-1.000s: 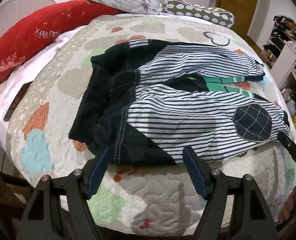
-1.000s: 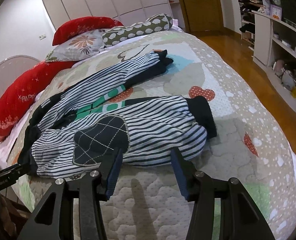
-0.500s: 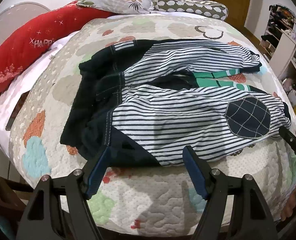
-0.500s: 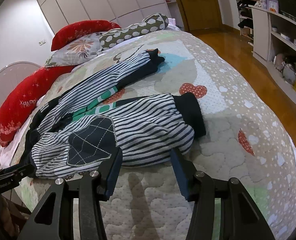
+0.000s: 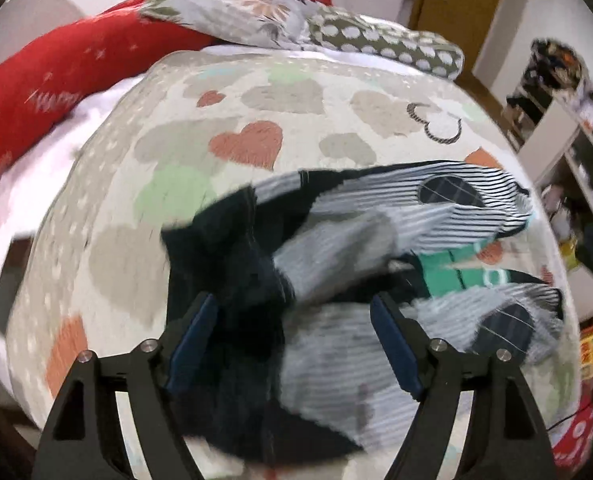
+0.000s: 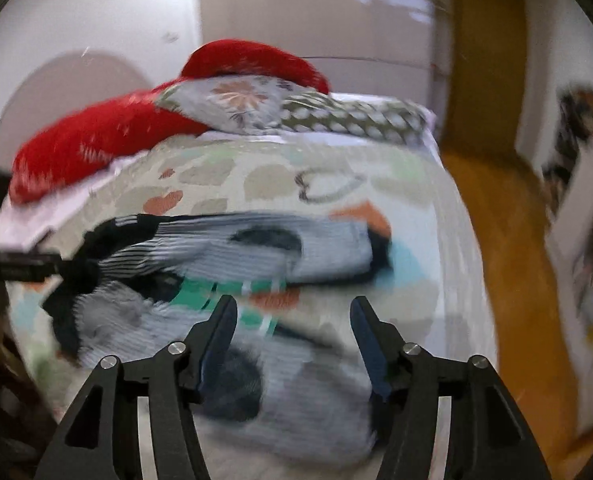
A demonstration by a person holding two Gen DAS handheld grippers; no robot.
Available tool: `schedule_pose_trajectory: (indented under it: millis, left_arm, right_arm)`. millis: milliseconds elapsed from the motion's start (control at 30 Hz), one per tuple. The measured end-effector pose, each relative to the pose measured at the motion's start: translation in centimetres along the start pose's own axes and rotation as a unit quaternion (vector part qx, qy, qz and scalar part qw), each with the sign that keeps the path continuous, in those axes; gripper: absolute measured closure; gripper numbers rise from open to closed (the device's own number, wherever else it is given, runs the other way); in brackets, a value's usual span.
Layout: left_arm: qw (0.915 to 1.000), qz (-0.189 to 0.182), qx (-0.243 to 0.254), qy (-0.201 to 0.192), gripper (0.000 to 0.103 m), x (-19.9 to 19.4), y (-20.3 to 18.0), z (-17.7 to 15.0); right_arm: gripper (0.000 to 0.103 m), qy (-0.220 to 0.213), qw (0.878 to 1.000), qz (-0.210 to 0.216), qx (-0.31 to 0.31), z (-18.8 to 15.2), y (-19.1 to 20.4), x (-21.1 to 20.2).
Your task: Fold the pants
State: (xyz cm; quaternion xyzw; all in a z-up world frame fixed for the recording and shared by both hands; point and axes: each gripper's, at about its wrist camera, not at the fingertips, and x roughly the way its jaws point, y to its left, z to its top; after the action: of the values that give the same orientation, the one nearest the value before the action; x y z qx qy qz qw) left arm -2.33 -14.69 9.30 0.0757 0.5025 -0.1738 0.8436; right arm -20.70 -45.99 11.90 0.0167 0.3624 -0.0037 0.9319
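The striped navy-and-white fabric pants (image 5: pixel 336 280) lie on the heart-patterned quilted bed (image 5: pixel 256 112), long axis running left to right across the frame, dark waistband directly ahead of the spread left hand-held gripper (image 5: pixel 294 344); the right hand-held gripper (image 6: pixel 292 344), also spread, faces the legs

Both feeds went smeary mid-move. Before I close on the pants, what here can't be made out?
- Left wrist view: whether the left tool touches the pants; motion blur smears the dark waist between its open fingers.
- Right wrist view: where the leg under the right tool ends; blur and the tool's frame hide it.
- Right wrist view: the shelf contents; blurred and cut by the edge.
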Motion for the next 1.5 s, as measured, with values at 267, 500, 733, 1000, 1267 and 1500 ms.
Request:
schedule_pose_trajectory:
  millis: [267, 500, 733, 1000, 1267, 1500]
  left_arm:
    - [0.9946, -0.032, 0.074, 0.065, 0.025, 6.7, -0.6, 6.1]
    - [0.9811, -0.011, 0.157, 0.113, 0.025, 11.8, -1.1, 7.5]
    - [0.9820, -0.034, 0.139, 0.123, 0.026, 13.6, -0.8, 8.4]
    - [0.9846, -0.014, 0.158, 0.074, 0.100, 10.0, -2.3, 7.8]
    - [0.9899, -0.009, 0.141, -0.005, 0.100, 2.4, -2.7, 4.6]
    - [0.9885, -0.002, 0.138, -0.062, 0.101, -3.4, -3.2, -2.7]
  right_arm:
    - [0.039, 0.120, 0.986, 0.008, -0.115, 7.5, 0.8, 14.1]
    - [0.039, 0.173, 0.960, 0.037, -0.216, 8.5, 3.6, 21.3]
    - [0.031, 0.195, 0.960, 0.079, -0.185, 8.3, 2.1, 24.9]
    - [0.097, 0.176, 0.971, 0.125, -0.104, 8.3, 1.4, 22.5]
    - [0.097, 0.105, 0.984, 0.085, -0.120, 8.0, 3.4, 13.7]
    - [0.097, 0.059, 0.988, 0.068, -0.128, 3.3, 5.3, 6.1]
